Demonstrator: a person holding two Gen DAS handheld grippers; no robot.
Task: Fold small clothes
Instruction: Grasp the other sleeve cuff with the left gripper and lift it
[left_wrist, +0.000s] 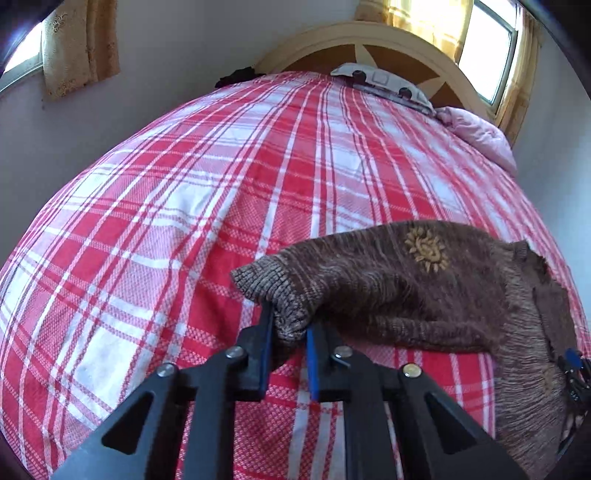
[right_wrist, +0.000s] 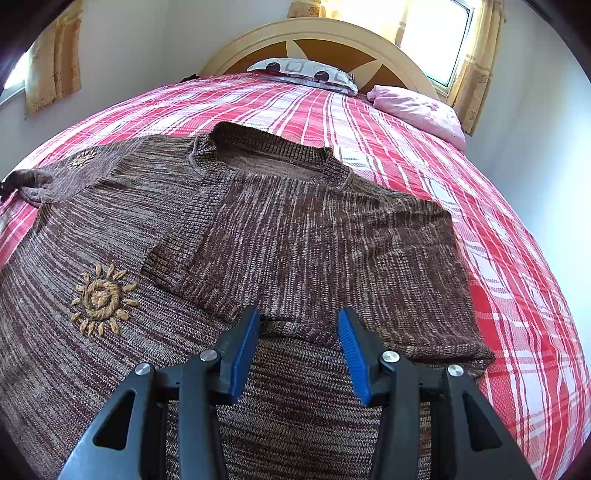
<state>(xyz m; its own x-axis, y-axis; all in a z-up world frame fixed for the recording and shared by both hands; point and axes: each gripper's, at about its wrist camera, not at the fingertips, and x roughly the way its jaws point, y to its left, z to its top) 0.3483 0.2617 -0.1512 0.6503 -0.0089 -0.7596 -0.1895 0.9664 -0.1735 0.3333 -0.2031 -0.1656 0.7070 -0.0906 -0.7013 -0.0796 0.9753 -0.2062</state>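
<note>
Your left tongs (left_wrist: 290, 325) pinch the sleeve cuff (left_wrist: 273, 291); the sweater (right_wrist: 258, 236) on the bed (right_wrist: 517, 258) runs right across frame. Right tongs (right_wrist: 299, 325) gape wide, empty, over its folded side.

Open bedspread (left_wrist: 147, 221) left of sweater (left_wrist: 406, 288)

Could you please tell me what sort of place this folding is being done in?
A bedroom, most likely in a home: the brown sweater lies on a bed with a red plaid cover, an arched wooden headboard with pillows, and curtained windows.
</note>
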